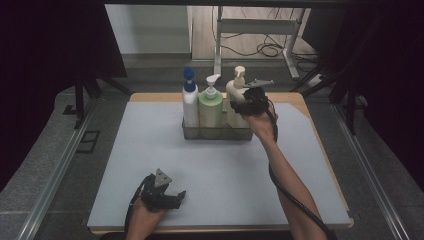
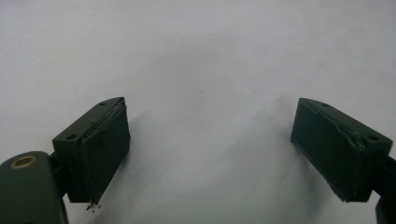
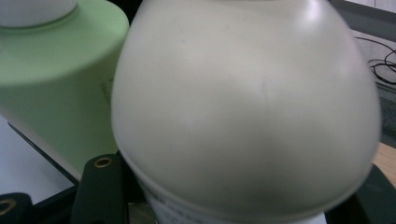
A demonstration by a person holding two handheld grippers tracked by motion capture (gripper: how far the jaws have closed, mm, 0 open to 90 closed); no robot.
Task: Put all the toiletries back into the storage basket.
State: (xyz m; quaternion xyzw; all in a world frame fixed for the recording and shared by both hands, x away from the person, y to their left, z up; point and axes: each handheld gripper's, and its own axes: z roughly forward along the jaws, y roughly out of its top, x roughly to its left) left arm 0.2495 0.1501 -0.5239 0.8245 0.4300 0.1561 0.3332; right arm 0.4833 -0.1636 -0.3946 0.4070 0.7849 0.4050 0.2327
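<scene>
Three pump bottles stand in a grey wire caddy (image 1: 216,134) at the back middle of the mat: a white one with a blue pump (image 1: 190,102), a pale green one (image 1: 211,107) and a cream one (image 1: 234,92). My right gripper (image 1: 248,104) is at the cream bottle's right side with its jaws around the body. In the right gripper view the cream bottle (image 3: 243,107) sits between the black fingers (image 3: 100,186), with the green bottle (image 3: 56,79) beside it. My left gripper (image 1: 165,195) rests near the front edge, open (image 2: 210,121) over bare mat.
A pale grey mat (image 1: 225,175) covers the wooden table (image 1: 300,100). Metal rails (image 1: 55,165) run along both sides. Behind the table stand a white frame (image 1: 260,27) and floor cables (image 1: 270,50). Dark curtains hang left and right.
</scene>
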